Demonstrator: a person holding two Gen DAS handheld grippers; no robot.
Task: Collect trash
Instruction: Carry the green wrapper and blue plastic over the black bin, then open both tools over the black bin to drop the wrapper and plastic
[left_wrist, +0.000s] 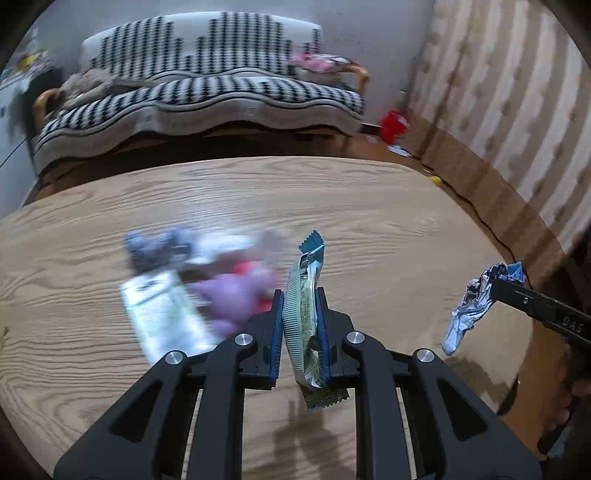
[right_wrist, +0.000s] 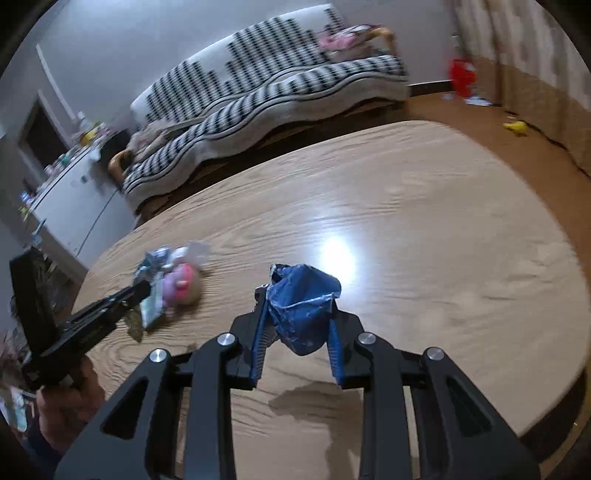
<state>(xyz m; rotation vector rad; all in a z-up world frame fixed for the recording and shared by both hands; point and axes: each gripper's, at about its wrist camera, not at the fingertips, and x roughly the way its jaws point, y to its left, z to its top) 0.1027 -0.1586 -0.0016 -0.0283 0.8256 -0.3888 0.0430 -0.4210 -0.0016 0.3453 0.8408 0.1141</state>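
Carrying trash above the tabletop (left_wrist: 369, 206), the left claw (left_wrist: 301, 325) pinches a snack wrapper (left_wrist: 304, 295); the right claw (right_wrist: 297, 317) grips crumpled blue foil (right_wrist: 303, 306); next likely needs a bin, none visible; more litter (left_wrist: 192, 280) waits near the left edge.

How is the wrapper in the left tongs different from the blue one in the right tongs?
The green snack wrapper is long, flat and stands on edge; the blue wrapper is crumpled into a ball. The left tongs pinch theirs almost shut; the right tongs stand wider around theirs. Both are held above the wooden table.
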